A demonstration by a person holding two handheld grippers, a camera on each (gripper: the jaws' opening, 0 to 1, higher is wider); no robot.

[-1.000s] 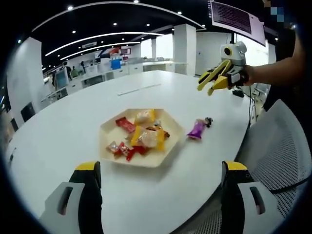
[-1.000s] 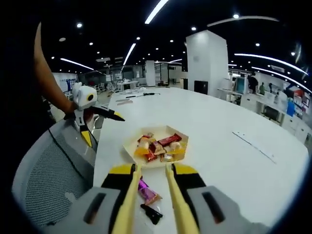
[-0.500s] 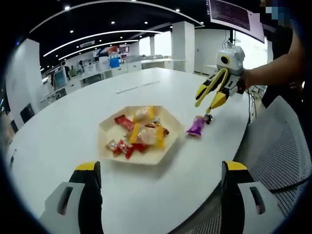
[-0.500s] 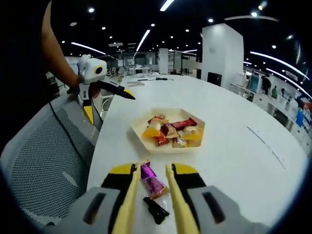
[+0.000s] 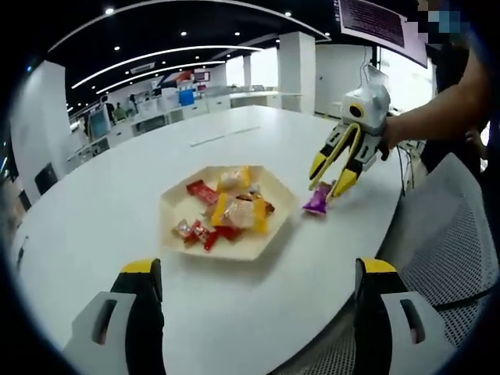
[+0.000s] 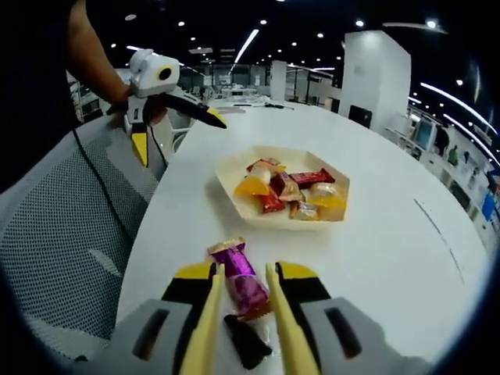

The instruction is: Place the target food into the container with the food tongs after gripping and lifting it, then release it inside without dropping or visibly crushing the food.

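A long white oval table (image 5: 94,211) carries a pale hexagonal tray (image 5: 173,209) of wrapped sweets near its middle. Just right of the tray, toward the table's edge, lies a purple-wrapped candy (image 5: 316,201), with a small black object (image 6: 244,341) beside it.

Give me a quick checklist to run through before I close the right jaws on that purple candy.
1. Purple candy sits between the right gripper jaws: ok.
2. Right jaws open enough to straddle it: ok.
3. Dark item beside the candy is out of the grip: cannot tell.
4. Tray has room for another piece: ok.
5. Left gripper is out of the path to the tray: ok, it hangs over the table edge, off to the side.
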